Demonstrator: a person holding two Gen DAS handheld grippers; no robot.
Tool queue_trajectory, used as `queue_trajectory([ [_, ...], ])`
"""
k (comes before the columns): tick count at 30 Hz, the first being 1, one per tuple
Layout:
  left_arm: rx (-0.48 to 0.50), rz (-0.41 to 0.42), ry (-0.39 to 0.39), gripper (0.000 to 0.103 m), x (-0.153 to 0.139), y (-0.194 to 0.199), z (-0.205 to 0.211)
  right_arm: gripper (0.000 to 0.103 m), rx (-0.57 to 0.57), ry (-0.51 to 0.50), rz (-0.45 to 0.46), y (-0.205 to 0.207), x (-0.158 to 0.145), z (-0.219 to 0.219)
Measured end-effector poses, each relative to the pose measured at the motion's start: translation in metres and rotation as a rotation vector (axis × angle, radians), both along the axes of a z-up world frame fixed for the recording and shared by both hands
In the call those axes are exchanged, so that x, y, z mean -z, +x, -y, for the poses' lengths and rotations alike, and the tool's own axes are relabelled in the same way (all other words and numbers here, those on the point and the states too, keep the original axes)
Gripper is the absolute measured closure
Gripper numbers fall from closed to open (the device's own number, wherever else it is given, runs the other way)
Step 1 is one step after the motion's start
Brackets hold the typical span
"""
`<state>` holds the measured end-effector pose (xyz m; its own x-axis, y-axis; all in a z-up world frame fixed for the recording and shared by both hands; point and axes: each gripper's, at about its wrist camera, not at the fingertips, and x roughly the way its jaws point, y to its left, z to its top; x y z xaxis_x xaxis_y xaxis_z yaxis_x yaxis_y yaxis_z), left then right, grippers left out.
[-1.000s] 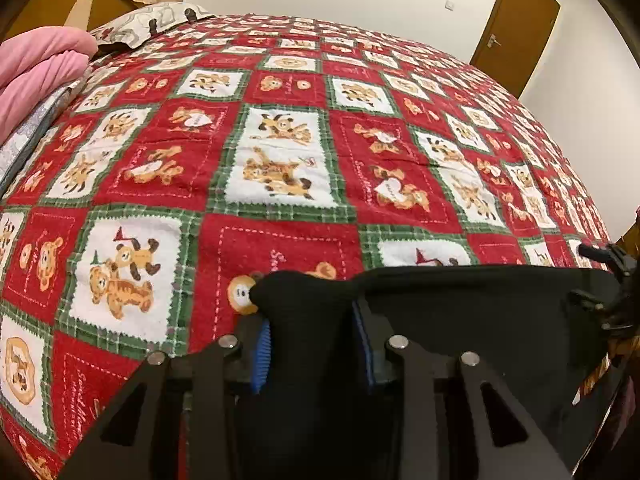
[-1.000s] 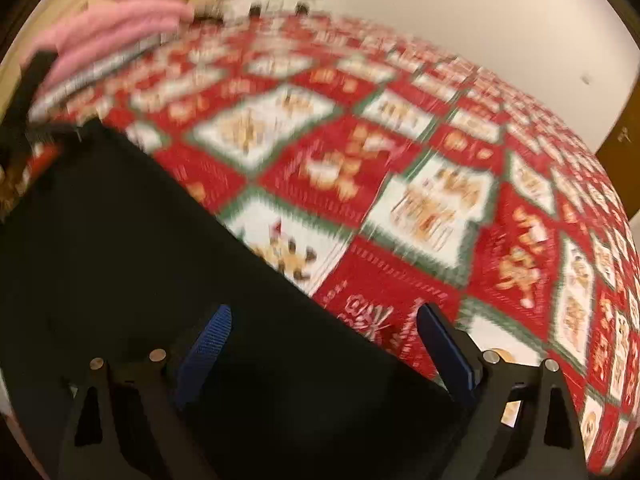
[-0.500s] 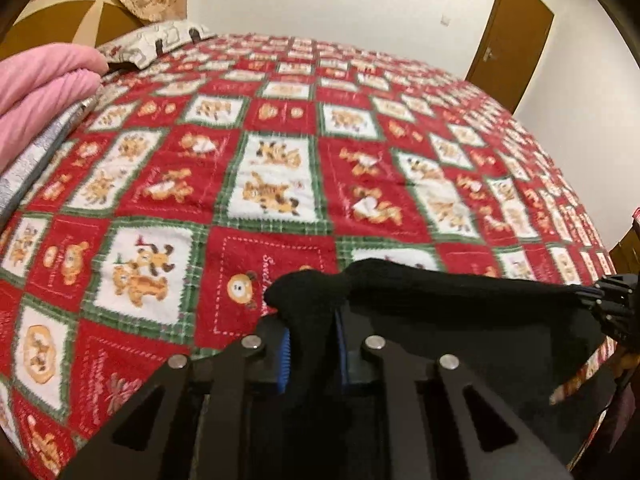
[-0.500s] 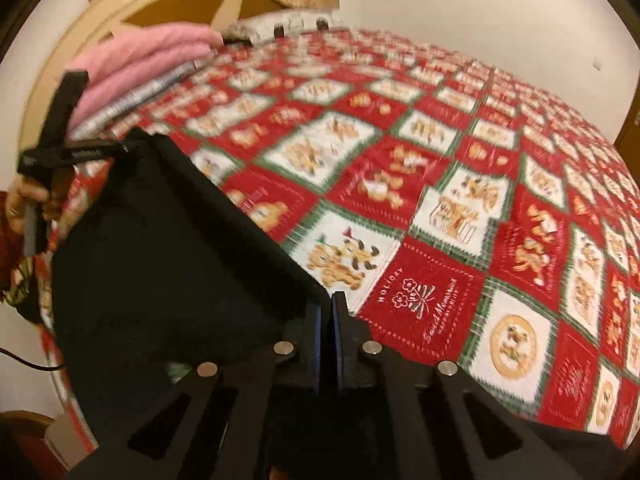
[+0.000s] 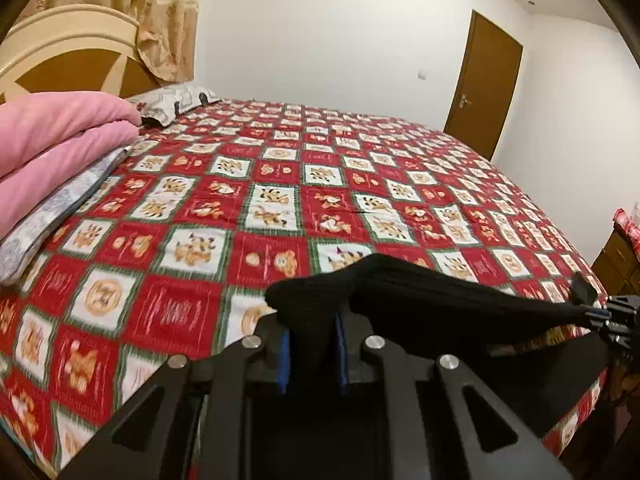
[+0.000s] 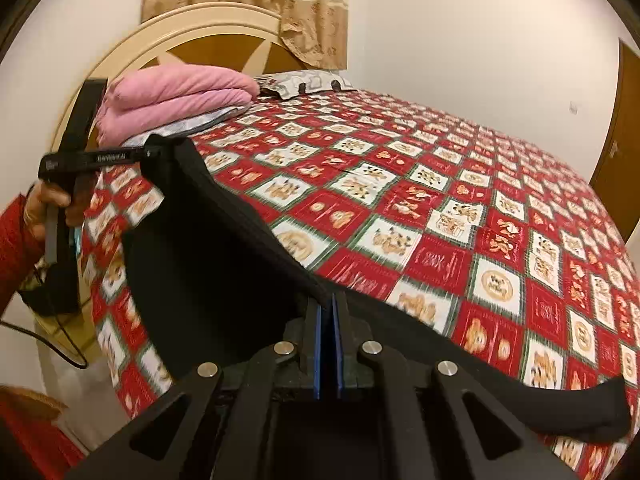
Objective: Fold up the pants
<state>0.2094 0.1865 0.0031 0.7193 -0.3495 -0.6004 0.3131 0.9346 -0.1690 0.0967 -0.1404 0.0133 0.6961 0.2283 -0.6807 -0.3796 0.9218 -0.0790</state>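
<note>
Right wrist view: pants (image 6: 208, 248) hung taut above the bed (image 6: 460, 208).
Both grippers, left (image 5: 310, 352) and right (image 6: 328, 344), clamp the waistband; keep tension even, lower flat onto bed.

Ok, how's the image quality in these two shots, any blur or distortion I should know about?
Left wrist view: strong fisheye bending, the door bows; the bedspread blurs near the lower left. Right wrist view: same curvature, motion smear on the pants edge and nearby squares; the headboard is sharp. Even indoor light, no glare.
</note>
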Motion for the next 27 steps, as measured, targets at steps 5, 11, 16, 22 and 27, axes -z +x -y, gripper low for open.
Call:
queue_trajectory([
  [5,-0.022,0.033,-0.022,0.084,0.015,-0.040,-0.010,0.098,0.016,0.016,-0.015,-0.033,0.031,-0.012],
  [11,-0.057,0.012,-0.030,0.084,0.043,-0.066,-0.016,0.098,0.026,0.047,-0.074,-0.058,0.067,-0.023],
  [16,-0.079,0.008,-0.039,0.084,0.060,-0.087,-0.024,0.098,0.021,0.049,-0.131,-0.074,0.091,-0.031],
  [22,-0.114,-0.006,-0.036,0.061,0.079,-0.098,-0.039,0.098,0.013,0.031,-0.153,-0.080,0.104,-0.034],
  [27,-0.166,-0.008,-0.066,0.038,0.075,-0.099,-0.057,0.098,-0.002,-0.018,-0.139,-0.079,0.106,-0.039],
])
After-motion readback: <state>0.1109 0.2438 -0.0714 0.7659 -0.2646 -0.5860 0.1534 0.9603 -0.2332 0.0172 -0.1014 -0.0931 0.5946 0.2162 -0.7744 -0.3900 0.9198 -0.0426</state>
